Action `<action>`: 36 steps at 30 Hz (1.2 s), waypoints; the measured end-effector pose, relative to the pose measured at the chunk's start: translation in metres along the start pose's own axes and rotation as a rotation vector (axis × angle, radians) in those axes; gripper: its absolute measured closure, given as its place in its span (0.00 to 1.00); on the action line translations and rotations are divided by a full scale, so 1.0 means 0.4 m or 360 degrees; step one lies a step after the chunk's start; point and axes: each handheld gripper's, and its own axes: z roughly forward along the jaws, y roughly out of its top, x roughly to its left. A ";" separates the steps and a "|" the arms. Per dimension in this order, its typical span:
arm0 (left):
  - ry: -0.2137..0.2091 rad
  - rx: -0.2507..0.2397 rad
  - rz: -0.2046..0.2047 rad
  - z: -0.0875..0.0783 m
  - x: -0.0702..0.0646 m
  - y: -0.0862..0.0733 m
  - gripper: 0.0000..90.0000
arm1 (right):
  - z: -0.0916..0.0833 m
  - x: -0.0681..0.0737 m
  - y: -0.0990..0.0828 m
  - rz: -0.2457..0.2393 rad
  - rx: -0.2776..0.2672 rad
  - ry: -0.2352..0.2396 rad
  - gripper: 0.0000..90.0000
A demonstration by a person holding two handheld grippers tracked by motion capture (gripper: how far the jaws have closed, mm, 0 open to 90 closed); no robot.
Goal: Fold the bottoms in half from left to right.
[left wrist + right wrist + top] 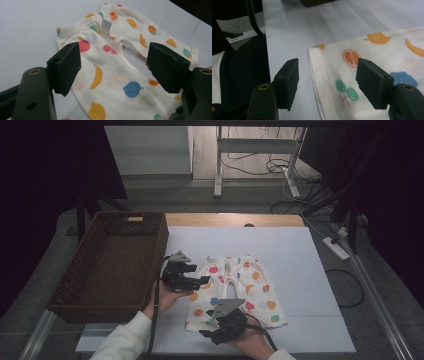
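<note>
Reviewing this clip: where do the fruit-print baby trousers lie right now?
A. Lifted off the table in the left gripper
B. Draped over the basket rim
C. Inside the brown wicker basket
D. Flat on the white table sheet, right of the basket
D: the trousers lie spread on the white sheet, apart from the basket to their left.

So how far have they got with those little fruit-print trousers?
Early, it seems. The cream fruit-print baby trousers lie spread flat and unfolded on the white table sheet. The left gripper hovers open over one leg and the right gripper is open at the hem corner; neither grips cloth yet. Probably left: grasping, folding, perhaps moving them into the brown woven basket.
</note>
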 end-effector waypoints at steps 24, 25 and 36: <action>-0.0008 0.0042 -0.0005 0.033 0.012 -0.002 0.29 | 0.136 0.038 0.057 -0.0115 0.0161 0.0010 0.40; -0.0006 0.0047 -0.0010 0.035 0.012 -0.003 0.29 | 0.141 0.037 0.058 -0.0115 0.0170 -0.0004 0.41; 0.0044 0.0083 -0.0032 0.063 0.020 -0.006 0.28 | 0.152 0.041 0.059 -0.0132 0.0217 -0.0053 0.67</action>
